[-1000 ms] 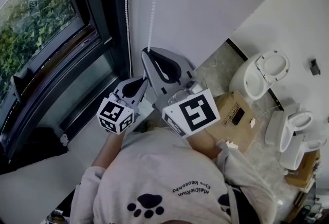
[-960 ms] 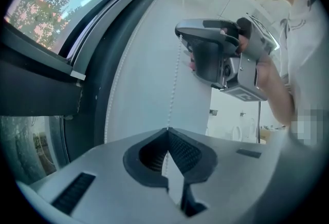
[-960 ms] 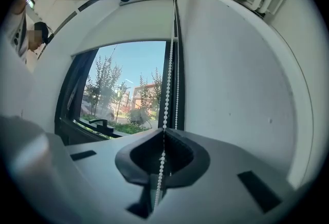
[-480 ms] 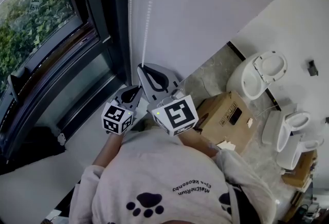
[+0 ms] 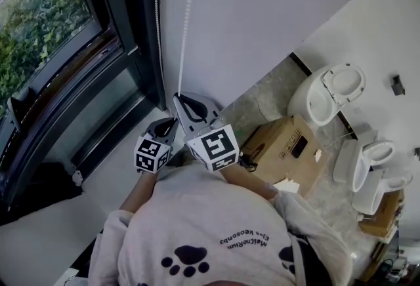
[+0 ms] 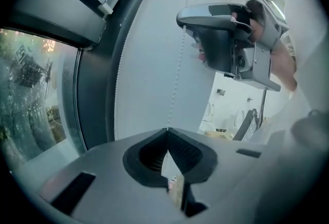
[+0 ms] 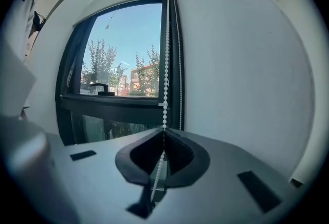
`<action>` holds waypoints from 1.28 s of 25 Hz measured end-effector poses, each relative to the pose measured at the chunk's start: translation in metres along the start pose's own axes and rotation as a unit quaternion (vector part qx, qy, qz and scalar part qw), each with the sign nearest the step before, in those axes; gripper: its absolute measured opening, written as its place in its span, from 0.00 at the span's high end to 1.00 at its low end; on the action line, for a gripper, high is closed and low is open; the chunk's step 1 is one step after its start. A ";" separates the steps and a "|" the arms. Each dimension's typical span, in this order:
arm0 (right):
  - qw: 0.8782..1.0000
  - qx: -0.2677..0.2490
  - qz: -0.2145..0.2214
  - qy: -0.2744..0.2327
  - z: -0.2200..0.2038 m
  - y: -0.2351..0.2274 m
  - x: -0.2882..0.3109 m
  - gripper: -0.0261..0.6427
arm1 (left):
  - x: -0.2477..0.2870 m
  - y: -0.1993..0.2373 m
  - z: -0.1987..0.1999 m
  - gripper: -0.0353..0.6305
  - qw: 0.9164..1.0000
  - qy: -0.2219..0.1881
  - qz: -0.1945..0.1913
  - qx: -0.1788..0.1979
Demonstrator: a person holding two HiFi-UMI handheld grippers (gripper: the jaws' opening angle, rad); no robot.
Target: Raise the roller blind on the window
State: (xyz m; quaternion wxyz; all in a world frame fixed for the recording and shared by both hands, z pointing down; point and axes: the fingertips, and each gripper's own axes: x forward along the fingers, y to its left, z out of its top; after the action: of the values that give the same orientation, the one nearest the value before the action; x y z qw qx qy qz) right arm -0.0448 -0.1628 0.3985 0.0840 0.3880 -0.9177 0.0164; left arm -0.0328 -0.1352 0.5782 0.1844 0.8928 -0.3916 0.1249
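Note:
A white bead chain (image 5: 186, 22) hangs down the white wall beside the dark-framed window (image 5: 52, 29). My right gripper (image 5: 176, 96) is shut on this strand; in the right gripper view the beads (image 7: 165, 74) run into the shut jaws (image 7: 164, 129) and on between them. Just below, my left gripper (image 5: 173, 121) is shut too, with the same strand (image 6: 177, 74) ending at its jaw tips (image 6: 167, 129). The right gripper (image 6: 180, 16) shows above it there. A second strand (image 5: 157, 22) hangs free along the window frame. No blind fabric covers the glass (image 7: 123, 63).
A cardboard box (image 5: 282, 147) lies on the floor right of the person, with white toilets (image 5: 331, 91) along the wall beyond. A white sill (image 5: 121, 170) runs under the window. A black window handle (image 7: 100, 87) sits on the frame.
Both grippers have come down together along the wall, still shut on the chain, and now sit lower and closer to the person's body.

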 end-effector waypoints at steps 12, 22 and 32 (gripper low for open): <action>1.000 -0.002 0.001 -0.005 -0.003 0.000 0.002 0.95 | -0.037 -0.001 0.078 0.75 0.996 -0.085 -0.003 -0.020; 1.000 -0.006 0.003 -0.013 -0.004 0.002 0.003 0.95 | -0.095 -0.023 0.208 0.77 0.985 -0.164 -0.021 0.043; 1.000 -0.013 0.006 -0.014 0.000 0.003 0.005 0.95 | -0.109 -0.059 0.310 0.78 0.967 -0.217 -0.064 0.113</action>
State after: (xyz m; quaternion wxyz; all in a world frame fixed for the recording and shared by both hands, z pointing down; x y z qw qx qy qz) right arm -0.0504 -0.1638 0.3996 0.0757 0.3812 -0.9214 -0.0004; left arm -0.0364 -0.1594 0.2456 0.0002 0.9369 -0.3473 -0.0404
